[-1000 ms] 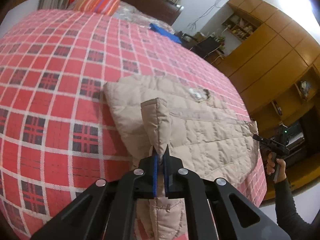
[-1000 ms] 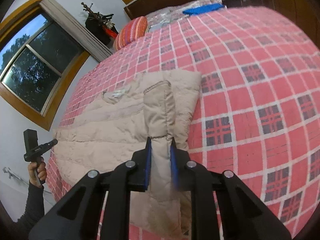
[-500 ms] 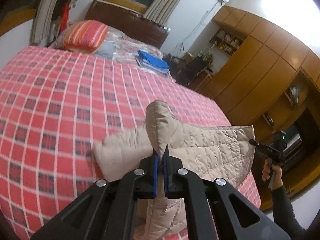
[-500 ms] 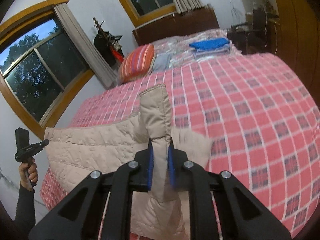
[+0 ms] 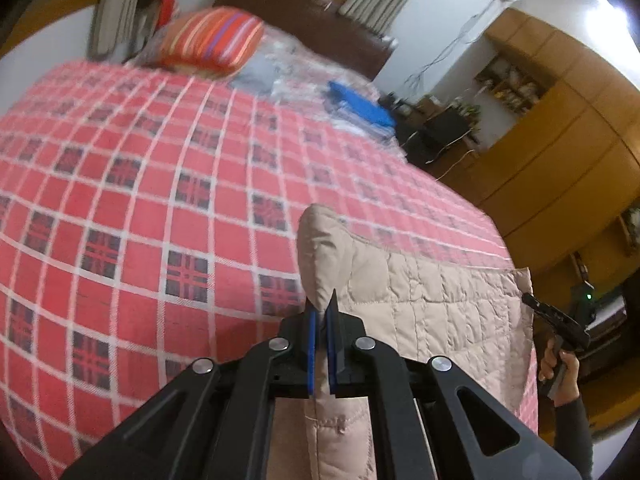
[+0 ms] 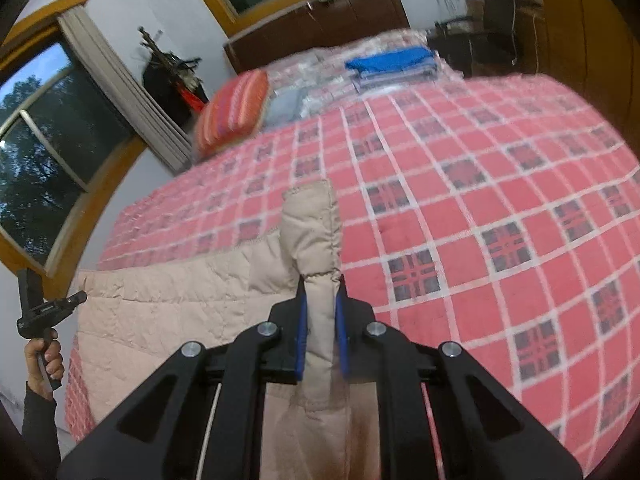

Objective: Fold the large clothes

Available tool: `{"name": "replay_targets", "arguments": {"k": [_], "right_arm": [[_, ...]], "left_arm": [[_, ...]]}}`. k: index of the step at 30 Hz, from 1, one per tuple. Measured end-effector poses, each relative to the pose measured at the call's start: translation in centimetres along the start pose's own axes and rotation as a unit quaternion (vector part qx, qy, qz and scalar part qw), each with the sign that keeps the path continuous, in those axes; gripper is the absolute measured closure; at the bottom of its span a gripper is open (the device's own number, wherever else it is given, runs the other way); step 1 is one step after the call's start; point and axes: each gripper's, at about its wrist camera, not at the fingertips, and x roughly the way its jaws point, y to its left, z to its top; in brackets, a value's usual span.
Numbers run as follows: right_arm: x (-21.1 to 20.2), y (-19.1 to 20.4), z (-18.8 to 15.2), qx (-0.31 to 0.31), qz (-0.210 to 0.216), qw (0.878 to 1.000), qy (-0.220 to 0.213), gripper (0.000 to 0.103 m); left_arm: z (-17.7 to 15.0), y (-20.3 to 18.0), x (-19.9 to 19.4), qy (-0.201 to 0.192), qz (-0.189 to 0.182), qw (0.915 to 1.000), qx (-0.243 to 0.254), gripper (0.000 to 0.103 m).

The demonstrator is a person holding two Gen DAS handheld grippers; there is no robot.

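Beige quilted jacket (image 5: 440, 304), red plaid bedspread (image 5: 140, 200).

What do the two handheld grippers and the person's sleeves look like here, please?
Each gripper, left and right, is matte black, with angular linkage arms, silver rivets and blue-lined fingers. Seen from the opposite camera, each is a black pistol-style handle; one shows a small green light. The sleeves are dark and long. No cables are clearly visible.

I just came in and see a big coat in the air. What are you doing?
A person is folding a puffy beige jacket over the red checked bed. The left tool and the right tool each pinch one end of it, holding it stretched and lifted between them.
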Motion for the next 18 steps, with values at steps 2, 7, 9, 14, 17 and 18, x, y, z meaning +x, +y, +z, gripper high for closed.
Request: {"name": "replay_targets", "arguments": {"k": [2,7,9,14,17,18], "right_arm": [[2.6,-1.0,-0.1,0.006,-0.008,1.000,0.023,0.092],[6.6,-3.2,-1.1,0.025,-0.015,0.997,0.067,0.092],[7.2,-3.5,-1.5,0.026,-0.013,0.997,0.073,0.091],[7.6,-3.9,-1.6,0.030,-0.010,0.995,0.093,0.080],[3.8,-3.2,-0.8,0.017,-0.007,0.999,0.048,0.062],[2.4,-2.8,-0.7,0.017,0.003,0.999,0.035,0.061]], "left_arm": [[-0.1,1.3,1.9,0.016,0.003,0.9998,-0.015,0.099],[-1.5,4.3,5.1,0.045,-0.009,0.9976,-0.053,0.099],[-2.2,5.0,5.7,0.050,-0.015,0.9968,-0.061,0.099],[-2.8,5.4,5.8,0.055,0.001,0.9966,-0.062,0.090],[-2.4,2.7,1.8,0.000,0.037,0.9991,-0.022,0.087],[-2.3,1.6,0.4,-0.013,0.018,0.9997,-0.013,0.086]]}}
